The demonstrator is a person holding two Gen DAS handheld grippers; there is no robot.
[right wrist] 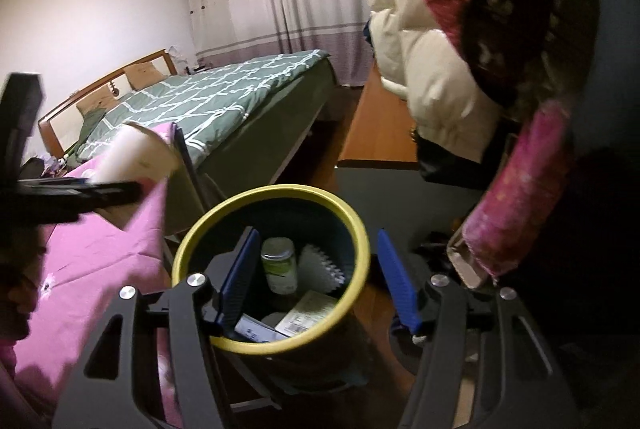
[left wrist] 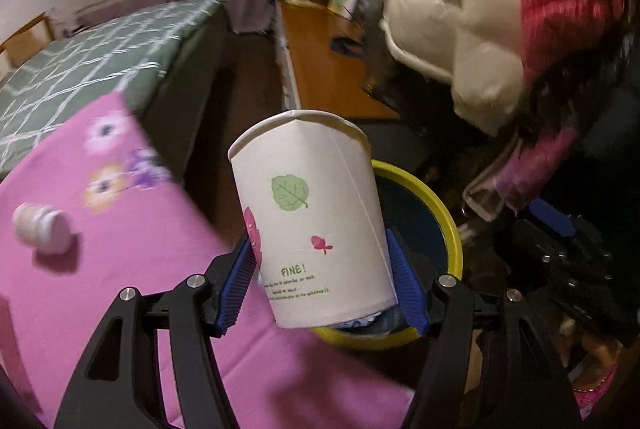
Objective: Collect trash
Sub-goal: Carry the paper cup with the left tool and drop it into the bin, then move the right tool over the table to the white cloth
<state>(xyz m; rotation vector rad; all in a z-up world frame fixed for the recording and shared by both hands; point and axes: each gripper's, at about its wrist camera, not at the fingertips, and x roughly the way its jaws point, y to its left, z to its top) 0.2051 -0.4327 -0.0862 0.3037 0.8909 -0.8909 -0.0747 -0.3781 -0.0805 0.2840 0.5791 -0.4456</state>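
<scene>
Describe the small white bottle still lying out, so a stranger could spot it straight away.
Start at the pink flowered cloth in front of the green checked bed. Near its left side lies the small white bottle, tipped on its side and alone. Unlike the printed paper cup in the left gripper, it is plain, squat and capped.

paper cup: matt paper | bin: glossy plastic rim | bedspread: cloth

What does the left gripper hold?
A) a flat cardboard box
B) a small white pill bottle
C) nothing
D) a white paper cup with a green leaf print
D: the left gripper's blue pads press both sides of the white paper cup with a green leaf print.
</scene>
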